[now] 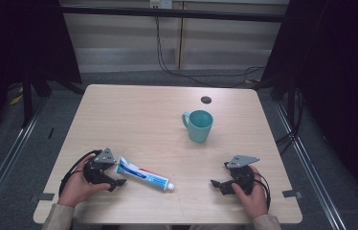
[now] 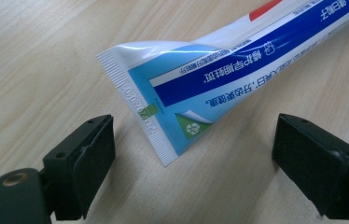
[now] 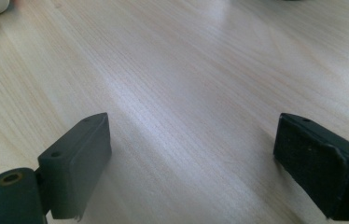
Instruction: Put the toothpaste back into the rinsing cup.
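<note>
Standing upright past the middle of the table (image 1: 119,115), toward its right side, a teal mug (image 1: 199,125) has its handle turned to the left. A small dark round hole (image 1: 206,99) sits in the tabletop just behind the mug. The mug is well apart from both grippers, and nothing lies between the left gripper (image 1: 118,177) and the toothpaste tube (image 1: 143,174). Behind the table, black cables (image 1: 177,72) hang down to the grey floor.

The toothpaste tube lies flat near the front edge of the table, left of the centre. Its flat crimped end points to the left gripper and its white cap (image 1: 170,186) points to the right and a little toward the person. The tube is white with blue and light blue areas, a red stripe and printed characters. In the left gripper view, the crimped end (image 2: 137,105) shows fine ridges, a printed code and a small green mark, and it lies a little ahead of the gap between the two black jaws.

The left gripper's jaws are spread wide and do not touch the tube. The right gripper (image 1: 215,183) rests near the front right of the table, and its jaws are also spread wide over bare wood.
</note>
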The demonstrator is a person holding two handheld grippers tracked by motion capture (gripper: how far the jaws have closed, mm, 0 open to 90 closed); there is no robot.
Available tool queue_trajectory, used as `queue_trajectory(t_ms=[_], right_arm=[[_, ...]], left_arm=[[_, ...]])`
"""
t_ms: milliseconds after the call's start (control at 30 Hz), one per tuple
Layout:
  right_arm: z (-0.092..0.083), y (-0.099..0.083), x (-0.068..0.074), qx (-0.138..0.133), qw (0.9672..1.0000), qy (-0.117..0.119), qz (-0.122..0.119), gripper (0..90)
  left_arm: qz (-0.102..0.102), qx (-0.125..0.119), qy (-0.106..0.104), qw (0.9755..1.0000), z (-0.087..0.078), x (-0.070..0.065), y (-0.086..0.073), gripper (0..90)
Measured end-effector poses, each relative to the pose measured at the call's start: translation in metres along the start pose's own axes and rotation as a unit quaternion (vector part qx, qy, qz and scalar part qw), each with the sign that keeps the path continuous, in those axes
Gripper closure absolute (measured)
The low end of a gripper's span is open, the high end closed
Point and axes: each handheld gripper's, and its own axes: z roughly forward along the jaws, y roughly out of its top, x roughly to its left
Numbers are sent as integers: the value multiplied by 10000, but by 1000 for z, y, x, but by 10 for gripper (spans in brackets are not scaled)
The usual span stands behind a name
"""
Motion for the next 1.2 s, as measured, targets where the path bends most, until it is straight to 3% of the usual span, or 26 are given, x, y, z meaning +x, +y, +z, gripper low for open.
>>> queue_trajectory(t_ms=[100,200,300,367,433,533,600,867,1067,1100,1167,1200], right_arm=[[0,0,0,3,10000,2,5,107],[0,0,0,-1,10000,2,1,108],[0,0,0,-3,10000,-3,8,107],[0,0,0,-1,10000,1,2,107],[0,0,0,-2,10000,1,6,107],[0,0,0,-5,10000,-2,11,108],[0,0,0,-2,10000,0,7,108],[0,0,0,-2,10000,-1,8,107],[0,0,0,-5,10000,1,3,108],[0,0,0,-5,10000,2,4,108],[0,0,0,-3,10000,-1,11,108],[0,0,0,-5,10000,0,4,108]], left_arm=[[43,93,-67,9999,0,-1,4,130],[263,335,-134,9990,-2,-2,12,130],[356,399,-125,9985,-3,-3,16,130],[537,543,-42,9971,-6,-3,21,130],[524,575,-28,9970,-8,-3,23,130],[712,799,29,9943,-11,-1,31,140],[752,826,28,9937,-12,-2,34,141],[1313,1181,56,9843,-10,-8,60,150],[1413,1298,18,9814,-6,-10,69,154],[1497,1364,1,9793,-4,-12,73,155],[1486,1363,5,9795,-2,-13,74,156],[1569,1442,-67,9770,0,-15,77,162]])
